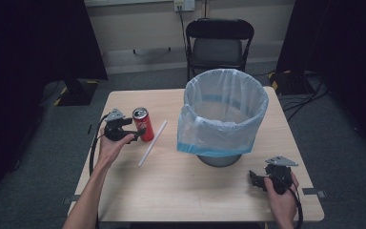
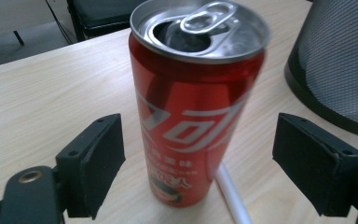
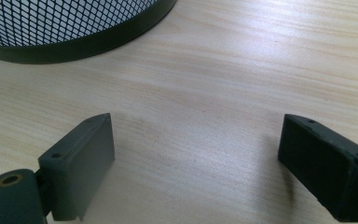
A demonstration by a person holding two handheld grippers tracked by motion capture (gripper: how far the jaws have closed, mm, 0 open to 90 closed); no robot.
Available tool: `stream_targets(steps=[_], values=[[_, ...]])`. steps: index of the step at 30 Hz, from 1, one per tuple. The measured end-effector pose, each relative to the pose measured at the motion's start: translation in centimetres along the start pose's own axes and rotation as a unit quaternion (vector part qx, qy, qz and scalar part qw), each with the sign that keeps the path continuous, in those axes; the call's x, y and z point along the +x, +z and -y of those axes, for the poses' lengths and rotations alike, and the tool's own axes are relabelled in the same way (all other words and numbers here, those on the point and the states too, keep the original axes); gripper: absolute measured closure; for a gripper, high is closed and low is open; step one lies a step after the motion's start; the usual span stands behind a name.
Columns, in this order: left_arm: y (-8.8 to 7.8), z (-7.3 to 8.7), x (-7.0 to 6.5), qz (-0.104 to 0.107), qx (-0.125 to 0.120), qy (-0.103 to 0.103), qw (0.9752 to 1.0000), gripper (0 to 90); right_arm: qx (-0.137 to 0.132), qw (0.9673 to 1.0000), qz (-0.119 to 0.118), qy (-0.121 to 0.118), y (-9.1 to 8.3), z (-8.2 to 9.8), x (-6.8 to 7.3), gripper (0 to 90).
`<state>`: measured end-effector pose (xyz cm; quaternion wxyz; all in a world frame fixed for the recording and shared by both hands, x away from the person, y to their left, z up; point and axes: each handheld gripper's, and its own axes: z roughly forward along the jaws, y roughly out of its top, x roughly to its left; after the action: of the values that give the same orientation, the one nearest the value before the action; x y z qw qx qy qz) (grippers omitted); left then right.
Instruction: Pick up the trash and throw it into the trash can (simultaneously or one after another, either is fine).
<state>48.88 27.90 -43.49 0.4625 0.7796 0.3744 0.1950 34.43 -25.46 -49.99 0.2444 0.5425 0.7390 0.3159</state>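
Note:
An opened red soda can point(image 1: 143, 124) stands upright on the left part of the wooden table point(image 1: 195, 191). My left gripper point(image 1: 137, 133) is at the can, its jaws wide apart. In the left gripper view the can point(image 2: 196, 93) stands between the two black pads point(image 2: 93, 163) of the left gripper point(image 2: 198, 133), with a gap on each side. A white straw point(image 1: 152, 143) lies just right of the can; its end point(image 2: 233, 196) shows behind the can's base. My right gripper point(image 1: 253, 180) rests open near the front right of the table, and between its jaws point(image 3: 196, 126) there is bare wood.
A mesh waste bin lined with a pale blue bag point(image 1: 219, 129) stands in the middle right of the table; its dark base point(image 2: 340, 60) is close to the can and near the right gripper point(image 3: 65, 23). A black chair point(image 1: 219, 43) is behind the table.

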Motion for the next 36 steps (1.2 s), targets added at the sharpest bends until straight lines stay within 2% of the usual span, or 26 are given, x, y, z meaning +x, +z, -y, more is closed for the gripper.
stream_targets(steps=[2, 3, 6, 8, 9, 14, 15, 21, 24, 25, 27, 29, 31, 36], values=[[0.6, 0.3, 0.3, 0.006, -0.001, -0.007, 1.0000, 16.5, 0.000, 1.0000, 0.000, 0.000, 0.0, 0.0, 0.0, 10.0], [1.4, 0.8, 0.5, 0.013, 0.010, -0.011, 0.9998, 16.5, 0.000, 1.0000, 0.000, 0.000, 0.0, 0.0, 0.0, 10.0], [2.1, 1.3, 0.6, 0.015, 0.018, -0.017, 0.9996, 16.5, 0.000, 1.0000, 0.000, 0.000, 0.0, 0.0, 0.0, 10.0], [2.3, 1.4, 0.6, 0.016, 0.018, -0.015, 0.9996, 16.7, 0.000, 1.0000, 0.000, 0.000, 0.0, 0.0, 0.0, 10.0], [2.7, 1.4, 0.4, 0.015, 0.024, -0.008, 0.9996, 17.0, 0.000, 1.0000, 0.000, 0.000, 0.0, 0.0, 0.0, 10.0], [3.6, 1.7, 0.3, 0.014, 0.032, -0.007, 0.9994, 17.9, 0.000, 1.0000, 0.000, 0.000, 0.0, 0.0, 0.0, 10.0], [3.9, 1.9, 0.3, 0.015, 0.032, -0.013, 0.9993, 17.9, 0.000, 1.0000, 0.000, 0.000, 0.0, 0.0, 0.0, 10.0], [4.8, 2.5, 0.2, 0.016, 0.045, -0.001, 0.9989, 19.5, 0.000, 1.0000, 0.000, 0.000, 0.0, 0.0, 0.0, 10.0], [4.9, 2.5, 0.2, 0.012, 0.043, -0.001, 0.9990, 21.5, 0.000, 1.0000, 0.000, 0.000, 0.0, 0.0, 0.0, 10.0], [5.0, 2.5, 0.1, 0.007, 0.047, 0.007, 0.9989, 26.8, 0.000, 1.0000, 0.000, 0.000, 0.0, 0.0, 0.0, 10.0], [5.1, 2.5, 0.1, 0.006, 0.045, 0.006, 0.9990, 32.6, 0.000, 1.0000, 0.000, 0.000, 0.0, 0.0, 0.0, 10.0], [5.1, 2.5, 0.3, 0.003, 0.044, 0.002, 0.9990, 32.9, 0.000, 1.0000, 0.000, 0.000, 0.0, 0.0, 0.0, 10.0], [5.0, 2.6, 0.5, 0.005, 0.036, -0.015, 0.9992, 33.7, 0.000, 1.0000, 0.000, 0.000, 0.0, 0.0, 0.0, 9.9], [4.8, 2.6, 0.6, 0.001, 0.041, -0.014, 0.9991, 34.1, 0.000, 1.0000, 0.000, 0.000, 0.0, 0.0, 0.0, 10.0]])
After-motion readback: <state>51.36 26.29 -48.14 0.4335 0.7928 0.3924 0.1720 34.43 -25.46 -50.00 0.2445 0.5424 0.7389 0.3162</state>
